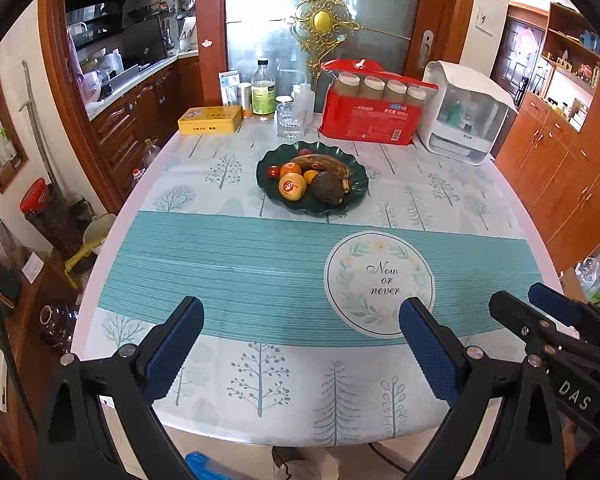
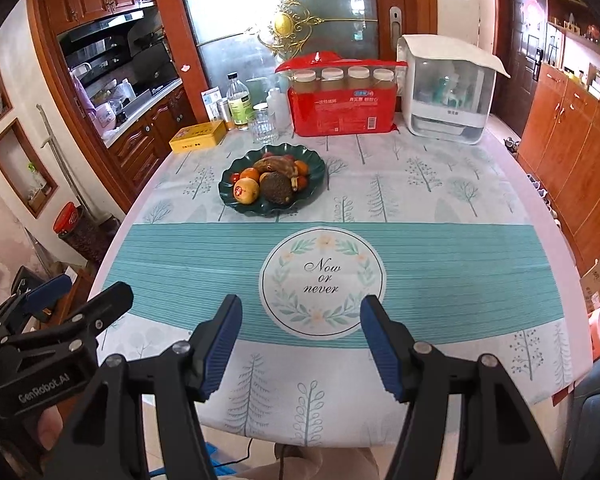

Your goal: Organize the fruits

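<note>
Two black grippers w/ blue pads, left gripper (image 1: 300,320) and right gripper (image 2: 300,320), hover over near table edge, jaws apart, nothing between. Fruits sit piled in dark green scalloped plate (image 2: 314,168) mid-table: brown banana (image 2: 278,165), dark avocado (image 2: 276,188), stickered yellow apple (image 2: 245,190).

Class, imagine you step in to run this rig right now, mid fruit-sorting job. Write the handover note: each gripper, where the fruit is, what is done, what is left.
Left gripper: open, holding nothing, above the near edge of the table.
Right gripper: open, holding nothing, beside the left one above the same edge.
Fruit: all on the dark green plate at mid-table: browned banana, avocado, stickered apple, oranges, small tomatoes.
Done: fruit is gathered on the plate; none lies loose on the tablecloth.
Left: apparently nothing to collect; tidy the pile if wanted.
</note>
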`<state>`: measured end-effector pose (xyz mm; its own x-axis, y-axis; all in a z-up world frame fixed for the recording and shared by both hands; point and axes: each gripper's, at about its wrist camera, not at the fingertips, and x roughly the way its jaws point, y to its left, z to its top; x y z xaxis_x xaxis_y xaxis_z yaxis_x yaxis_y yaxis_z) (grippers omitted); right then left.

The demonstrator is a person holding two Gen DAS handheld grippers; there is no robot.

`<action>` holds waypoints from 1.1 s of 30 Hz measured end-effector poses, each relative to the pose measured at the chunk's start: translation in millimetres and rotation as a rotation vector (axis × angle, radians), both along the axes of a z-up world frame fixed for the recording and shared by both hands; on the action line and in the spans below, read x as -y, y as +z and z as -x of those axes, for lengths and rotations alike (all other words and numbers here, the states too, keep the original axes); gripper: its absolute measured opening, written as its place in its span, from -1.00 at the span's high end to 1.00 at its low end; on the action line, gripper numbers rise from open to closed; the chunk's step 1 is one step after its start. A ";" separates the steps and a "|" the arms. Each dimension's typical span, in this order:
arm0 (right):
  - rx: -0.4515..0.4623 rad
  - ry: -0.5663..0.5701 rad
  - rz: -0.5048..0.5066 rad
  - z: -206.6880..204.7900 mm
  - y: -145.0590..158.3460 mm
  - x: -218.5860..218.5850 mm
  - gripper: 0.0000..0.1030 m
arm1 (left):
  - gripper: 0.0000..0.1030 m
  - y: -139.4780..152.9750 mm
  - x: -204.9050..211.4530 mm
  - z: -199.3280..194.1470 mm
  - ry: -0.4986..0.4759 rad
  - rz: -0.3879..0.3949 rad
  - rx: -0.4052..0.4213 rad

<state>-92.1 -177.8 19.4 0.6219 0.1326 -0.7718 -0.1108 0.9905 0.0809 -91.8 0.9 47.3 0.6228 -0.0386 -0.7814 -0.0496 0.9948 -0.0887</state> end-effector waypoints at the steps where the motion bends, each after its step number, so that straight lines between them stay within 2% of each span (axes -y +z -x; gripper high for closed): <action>1: 0.000 0.003 0.000 -0.3 0.2 0.2 -0.20 | -0.90 -0.6 0.4 -1.2 -0.003 0.007 -0.005; 14: -0.004 0.010 -0.008 -8.8 5.8 5.5 -0.20 | -0.90 2.2 9.3 -15.1 -0.010 0.014 -0.004; 22: 0.003 0.005 0.001 -20.3 5.2 9.8 -0.20 | -0.90 0.8 19.8 -28.1 -0.026 -0.021 0.012; 33: -0.004 0.007 -0.003 -32.7 4.9 11.1 -0.20 | -0.90 0.7 21.8 -34.4 -0.027 -0.022 0.010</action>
